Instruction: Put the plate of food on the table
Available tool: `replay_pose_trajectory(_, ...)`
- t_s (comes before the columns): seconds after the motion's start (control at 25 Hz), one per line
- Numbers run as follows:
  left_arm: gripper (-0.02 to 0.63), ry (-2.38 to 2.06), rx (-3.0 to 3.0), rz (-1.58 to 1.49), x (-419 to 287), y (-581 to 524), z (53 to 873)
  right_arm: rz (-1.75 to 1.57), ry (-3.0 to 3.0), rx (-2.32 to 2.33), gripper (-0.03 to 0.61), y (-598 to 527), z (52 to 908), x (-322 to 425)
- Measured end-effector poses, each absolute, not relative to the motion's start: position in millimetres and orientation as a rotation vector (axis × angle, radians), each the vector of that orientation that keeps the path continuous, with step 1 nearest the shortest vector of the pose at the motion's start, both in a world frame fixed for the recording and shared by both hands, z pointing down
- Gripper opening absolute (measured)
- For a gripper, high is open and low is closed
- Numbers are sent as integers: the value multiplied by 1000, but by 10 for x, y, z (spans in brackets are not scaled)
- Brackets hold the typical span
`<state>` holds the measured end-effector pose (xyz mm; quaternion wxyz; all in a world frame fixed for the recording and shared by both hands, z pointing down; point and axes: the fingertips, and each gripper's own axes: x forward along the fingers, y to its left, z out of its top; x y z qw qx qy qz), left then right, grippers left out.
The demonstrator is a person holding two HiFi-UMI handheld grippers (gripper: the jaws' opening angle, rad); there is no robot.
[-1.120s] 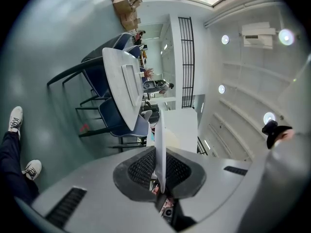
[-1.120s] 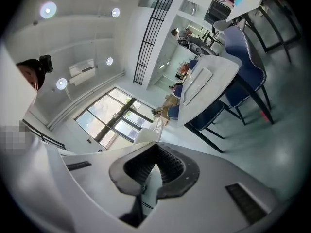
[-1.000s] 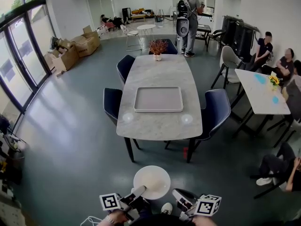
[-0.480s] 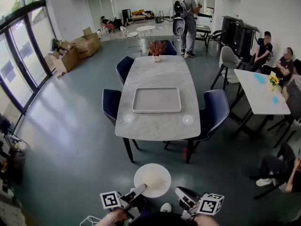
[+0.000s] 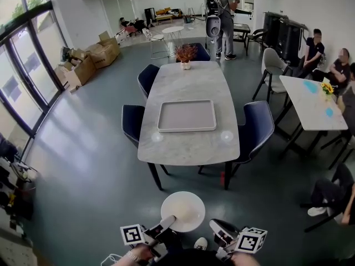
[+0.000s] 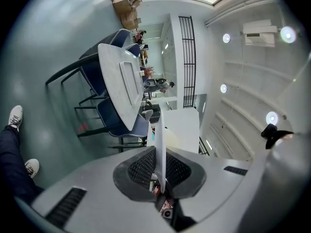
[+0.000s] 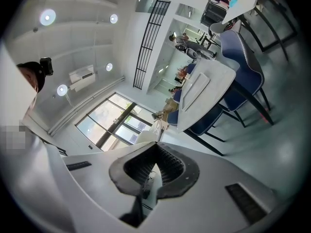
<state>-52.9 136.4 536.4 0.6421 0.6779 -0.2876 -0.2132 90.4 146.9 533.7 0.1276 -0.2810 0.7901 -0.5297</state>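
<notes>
Marble table (image 5: 188,87) far ahead, well apart from carrier; grey tray (image 5: 186,130) on its middle; white plate (image 5: 183,211) in air over floor at near side, roughly level, contents too pale to tell; left gripper (image 5: 169,221) pinching plate's near-left rim, edge clamped between pads; right gripper (image 5: 214,226) just right of plate, jaws pressed together, holding nothing. Risk: one-sided rim grip may let plate sag or twist in transit, food sliding off; plate's far edge could clip table edge on arrival.
</notes>
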Motion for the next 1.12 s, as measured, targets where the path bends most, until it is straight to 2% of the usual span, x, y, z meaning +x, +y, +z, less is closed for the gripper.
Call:
replay_pose_trajectory(0.4,25,-612,1529,-469,-723,865,5504,-1521,2285,-931,9,1057,5475,799)
replay_pose_trajectory(1.12,25,-511,1507,-440,-1444,-531,5559,-1537,2154,-1028,9,-189,5427,-12)
